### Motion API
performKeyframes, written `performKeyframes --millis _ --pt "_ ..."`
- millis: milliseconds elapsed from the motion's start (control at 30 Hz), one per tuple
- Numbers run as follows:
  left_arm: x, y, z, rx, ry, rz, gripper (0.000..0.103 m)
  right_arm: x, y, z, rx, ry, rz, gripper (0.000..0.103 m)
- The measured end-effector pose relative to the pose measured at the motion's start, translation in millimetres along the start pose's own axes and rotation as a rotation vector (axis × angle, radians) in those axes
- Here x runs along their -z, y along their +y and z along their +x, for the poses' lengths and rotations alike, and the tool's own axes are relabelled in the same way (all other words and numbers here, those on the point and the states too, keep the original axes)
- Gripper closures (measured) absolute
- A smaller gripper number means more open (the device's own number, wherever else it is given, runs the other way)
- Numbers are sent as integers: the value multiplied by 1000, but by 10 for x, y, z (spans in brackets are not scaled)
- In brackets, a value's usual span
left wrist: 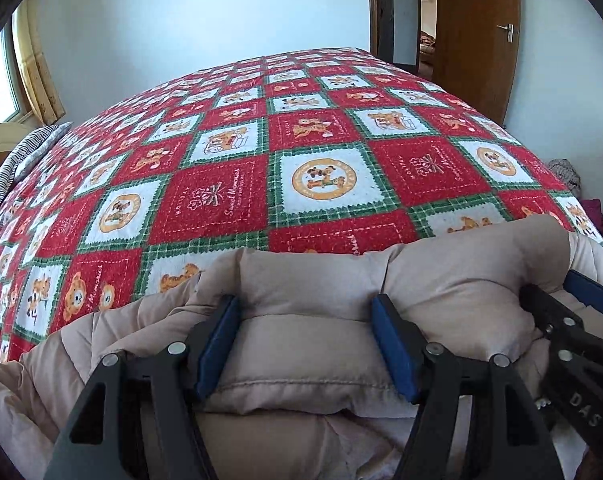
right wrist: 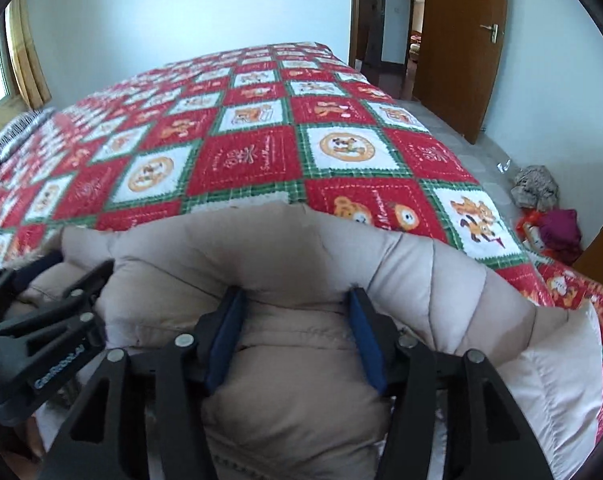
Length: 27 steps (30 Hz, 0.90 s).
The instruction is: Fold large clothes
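A thick roll of the beige padded coat (left wrist: 301, 280) is being gripped between the jaws of the left gripper (left wrist: 305, 344), which are being held moderately apart by the bulk wedged between the blue pads (left wrist: 217, 344). The same coat (right wrist: 269, 248) is being clamped likewise by the right gripper (right wrist: 297, 336), its jaws being kept partly open around a bunched fold. In both views the fabric is being pressed right up between the pads and is bulging past the fingertips.

The right gripper (left wrist: 573, 320) is being shown at the right edge of the left wrist view, with "DAS" readable on its black body. The left gripper (right wrist: 53, 300) is being shown at the left edge of the right wrist view, with lettering that seems to read "GenRobot.AI".

The coat is lying at the near edge of the bed (left wrist: 221, 184), on a red, white and green patchwork cover where "Sweet Memories" is being shown in script. Only in the right wrist view are a heap of clothes (right wrist: 541, 208) on the floor and the bed's right edge being shown. A red paper character is stuck on the wooden door (left wrist: 477, 40).
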<state>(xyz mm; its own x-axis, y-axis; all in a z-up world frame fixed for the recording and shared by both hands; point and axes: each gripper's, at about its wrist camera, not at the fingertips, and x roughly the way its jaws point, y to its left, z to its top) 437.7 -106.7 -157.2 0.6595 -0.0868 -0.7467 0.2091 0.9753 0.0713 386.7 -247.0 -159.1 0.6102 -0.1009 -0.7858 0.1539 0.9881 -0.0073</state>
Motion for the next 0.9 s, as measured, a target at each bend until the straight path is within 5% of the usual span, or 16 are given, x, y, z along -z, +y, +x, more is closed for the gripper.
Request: performKeyframes --millis 667,767,900 --pt "-11 -66 4 -37 -1 27 34 9 23 -23 35 -18 -10 42" --pt "-22 -26 -44 -10 11 15 34 -2 -3 -49 19 -12 2 41" --pt "79 164 -532 133 7 -8 34 56 -177 -499 -42 -66 51 40"
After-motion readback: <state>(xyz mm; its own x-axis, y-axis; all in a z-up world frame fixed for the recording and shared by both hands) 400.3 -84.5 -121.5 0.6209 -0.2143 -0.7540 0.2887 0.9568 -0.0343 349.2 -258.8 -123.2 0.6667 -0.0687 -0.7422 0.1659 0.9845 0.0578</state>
